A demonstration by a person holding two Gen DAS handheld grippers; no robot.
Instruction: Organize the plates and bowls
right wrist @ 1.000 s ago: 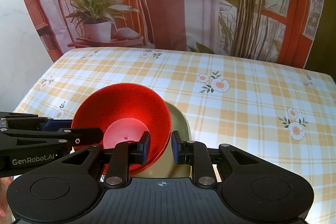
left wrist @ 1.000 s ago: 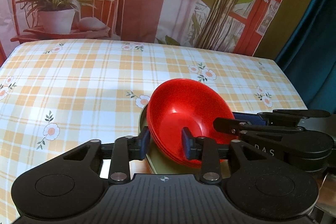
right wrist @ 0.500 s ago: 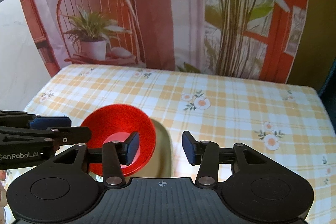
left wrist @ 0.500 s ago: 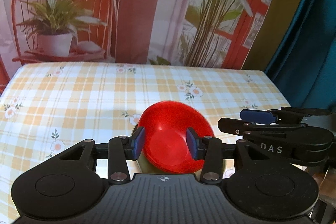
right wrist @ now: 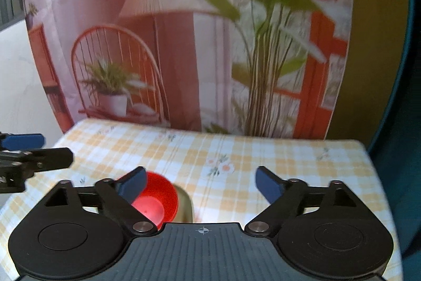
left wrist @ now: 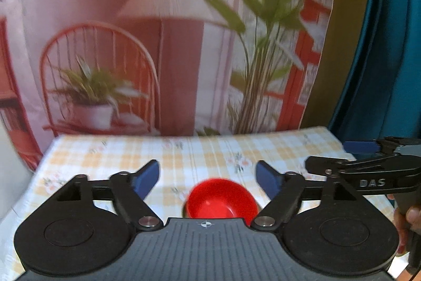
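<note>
We see soft, even indoor light, no harsh glare. Motion blur smears the far backdrop (left wrist: 168, 44) and checked counter (right wrist: 289, 162); fisheye bending darkens both views' corners.

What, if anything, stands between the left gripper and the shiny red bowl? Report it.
Nothing visible does. The left gripper, jaws opening with nothing between them, looks straight down on the shiny red bowl, which sits on the beige plate on the checked floral tablecloth. The right gripper stays off to the side.
</note>
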